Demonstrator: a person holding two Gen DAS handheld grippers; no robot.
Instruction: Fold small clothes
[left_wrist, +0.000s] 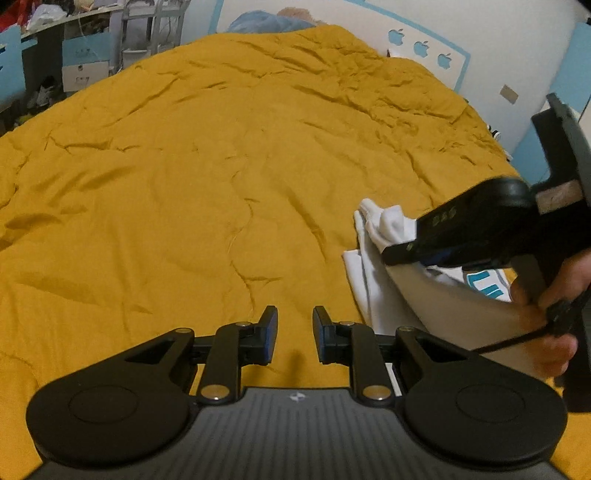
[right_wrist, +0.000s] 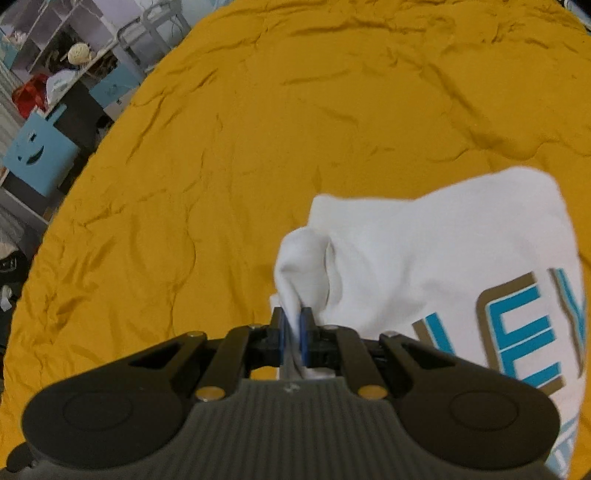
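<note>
A small white shirt (right_wrist: 424, 258) with blue and tan lettering lies on the mustard-yellow bedspread (right_wrist: 258, 147). My right gripper (right_wrist: 291, 325) is shut on a bunched fold of its cloth, which rises between the blue pads. In the left wrist view the same white shirt (left_wrist: 373, 266) sits at the right. The right gripper's black body (left_wrist: 480, 229) hangs over it, held by a person's hand (left_wrist: 546, 306). My left gripper (left_wrist: 295, 332) hovers over bare bedspread (left_wrist: 221, 166) left of the shirt, open a little with nothing between its fingers.
The bedspread covers most of both views. Beyond its far edge stand shelves and blue furniture (right_wrist: 40, 155) with clutter on the left, and a white wall with blue apple cut-outs (left_wrist: 421, 48) on the right.
</note>
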